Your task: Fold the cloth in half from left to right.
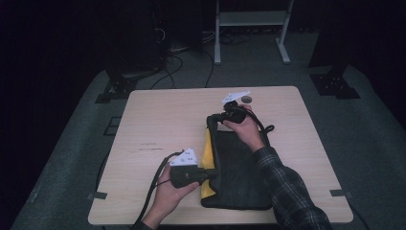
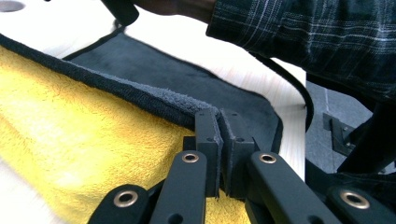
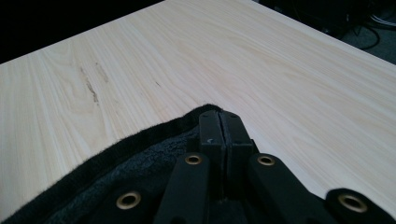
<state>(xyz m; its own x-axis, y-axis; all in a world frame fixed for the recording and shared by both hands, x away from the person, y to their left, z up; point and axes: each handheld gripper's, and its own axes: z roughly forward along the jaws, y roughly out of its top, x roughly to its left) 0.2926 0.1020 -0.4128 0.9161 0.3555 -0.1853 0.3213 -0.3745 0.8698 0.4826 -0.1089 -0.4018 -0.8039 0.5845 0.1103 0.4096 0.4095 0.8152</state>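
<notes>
High view: both tools (image 1: 210,175) (image 1: 221,116) pinch the towel's (image 1: 239,167) left corners.

There was 1 worktop (image 1: 153,124), and on it lay 1 folded towel (image 1: 239,167), dark grey on 1 face and yellow on the other. 2 tongs were counted, the left tongs (image 1: 210,173) and the right tongs (image 1: 214,118), each clamped on the towel's edge. 1 small dark disc (image 1: 247,99) sat near the far edge.

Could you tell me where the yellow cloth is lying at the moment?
In the high view the yellow cloth lies on the table right of centre, showing as a strip along the left edge of the dark towel covering it, beside the left gripper.
</notes>
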